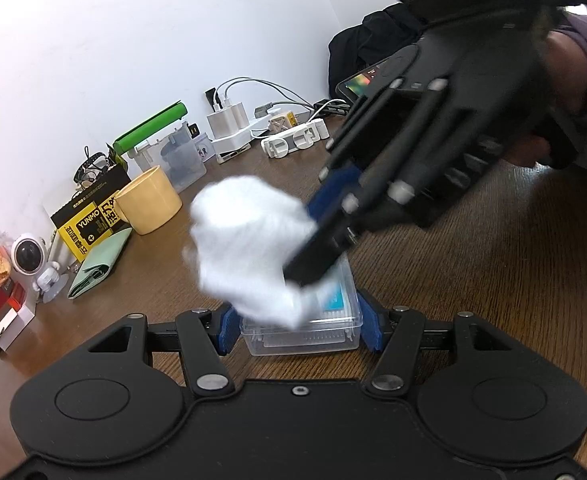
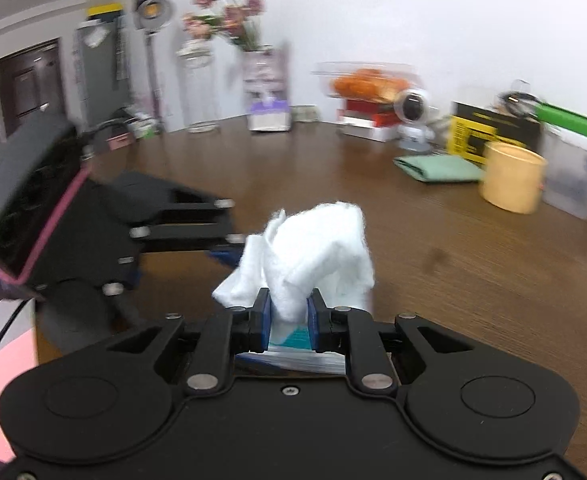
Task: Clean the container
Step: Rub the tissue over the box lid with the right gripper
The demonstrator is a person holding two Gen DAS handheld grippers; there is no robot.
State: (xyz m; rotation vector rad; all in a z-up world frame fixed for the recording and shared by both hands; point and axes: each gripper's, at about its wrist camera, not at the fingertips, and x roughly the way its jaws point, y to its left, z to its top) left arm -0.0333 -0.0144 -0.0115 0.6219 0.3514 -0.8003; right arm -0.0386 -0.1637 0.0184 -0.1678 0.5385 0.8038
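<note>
Clear plastic container (image 1: 305, 330) is sitting on the wooden table (image 1: 473, 280); I am clamping it with my left gripper (image 1: 300, 330). From the right wrist, my right gripper (image 2: 287, 312) is squeezing the white cloth (image 2: 313, 248) directly over it.

You're working at a brown wooden table (image 2: 433, 240) in a lived-in home room. Behind the yellow mug (image 2: 511, 178) sit chargers (image 1: 229, 120) and boxed clutter; left of it, a vase of pink flowers (image 2: 229, 16) (blurred) and a dark door (image 2: 29, 84).
</note>
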